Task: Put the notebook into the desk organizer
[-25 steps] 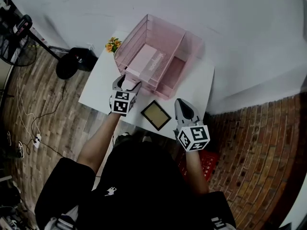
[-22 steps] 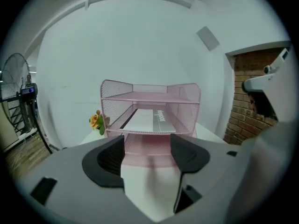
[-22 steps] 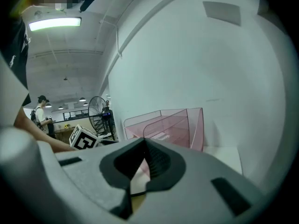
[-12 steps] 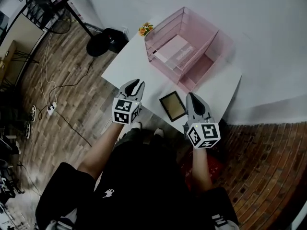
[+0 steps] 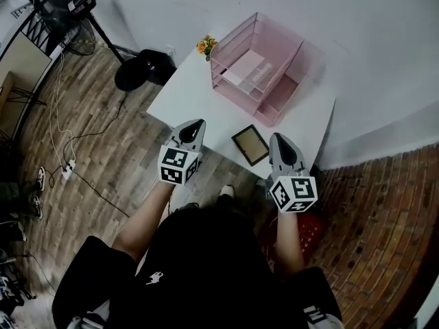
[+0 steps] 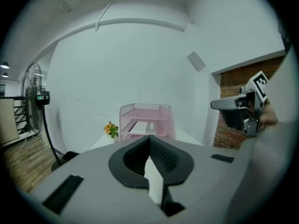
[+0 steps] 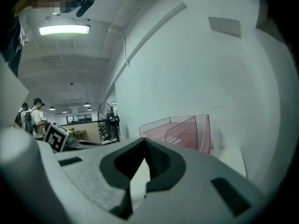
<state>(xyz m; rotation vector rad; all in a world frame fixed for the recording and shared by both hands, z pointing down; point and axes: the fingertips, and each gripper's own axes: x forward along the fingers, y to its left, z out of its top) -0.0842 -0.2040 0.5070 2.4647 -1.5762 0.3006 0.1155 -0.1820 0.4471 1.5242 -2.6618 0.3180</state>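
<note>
1. The notebook (image 5: 245, 70) lay flat on a middle tier of the pink desk organizer (image 5: 296, 60). Its long axis seemed to run from the open front back into the tray.
2. The organizer stood at the far end of the white table (image 5: 185, 101), with small flowers (image 5: 204, 45) beside it and a dark framed square (image 5: 250, 144) near the table's near edge.
3. The left hand-held gripper (image 5: 194, 125) hung off the table's near edge, well apart from the notebook, which lay ahead of it. The left gripper view looked straight into the tiers' open front. Its jaws had just been closing and met with nothing between them.
4. The right hand-held gripper (image 5: 280, 140) was also pressed together and empty, about as far off but facing the organizer's side.
5. Judged from this, the notebook was already placed.
</note>
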